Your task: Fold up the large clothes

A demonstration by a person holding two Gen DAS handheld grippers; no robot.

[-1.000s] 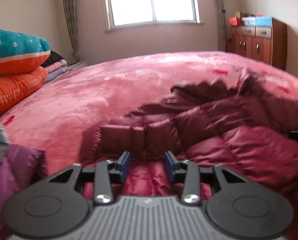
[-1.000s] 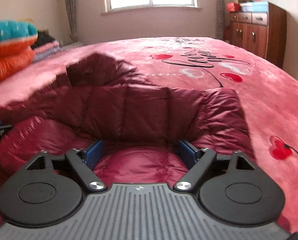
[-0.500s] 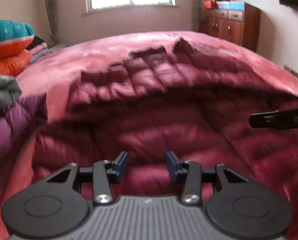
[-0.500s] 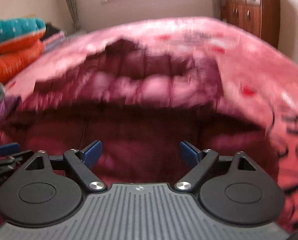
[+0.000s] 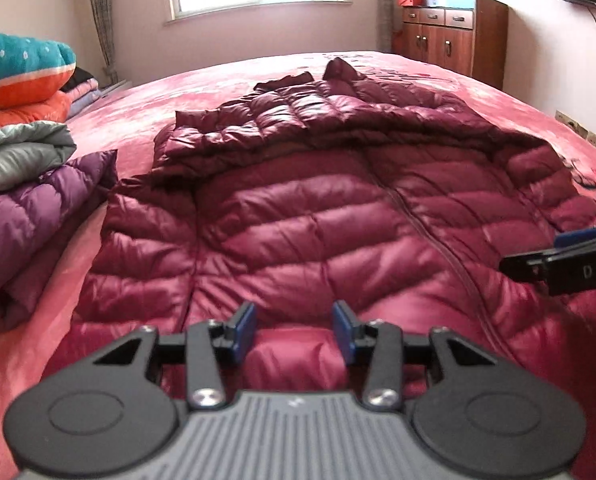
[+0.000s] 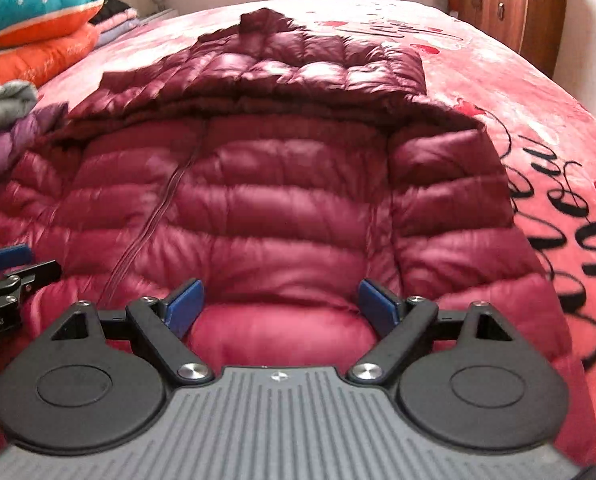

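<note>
A dark red quilted down jacket [image 5: 330,216] lies spread on the pink bed, zip side up, with its far part doubled back; it also fills the right wrist view [image 6: 282,200]. My left gripper [image 5: 294,332] is over the jacket's near hem, with puffy fabric between its fingers; its blue pads stand a moderate gap apart. My right gripper [image 6: 282,306] is open wide over the near hem, fabric bulging between its pads. Each gripper shows at the edge of the other's view: the right one in the left wrist view [image 5: 570,260], the left one in the right wrist view [image 6: 6,276].
A folded purple down jacket [image 5: 30,224] with a grey garment [image 5: 14,152] on top lies at the left. Orange and teal pillows [image 5: 14,68] are stacked beyond. A wooden cabinet [image 5: 458,36] stands by the far wall. The pink blanket [image 6: 538,128] has black lettering at the right.
The jacket was lifted and swung outward, and now lies flatter and spread on the bed. Both grippers have stayed at its near hem.
</note>
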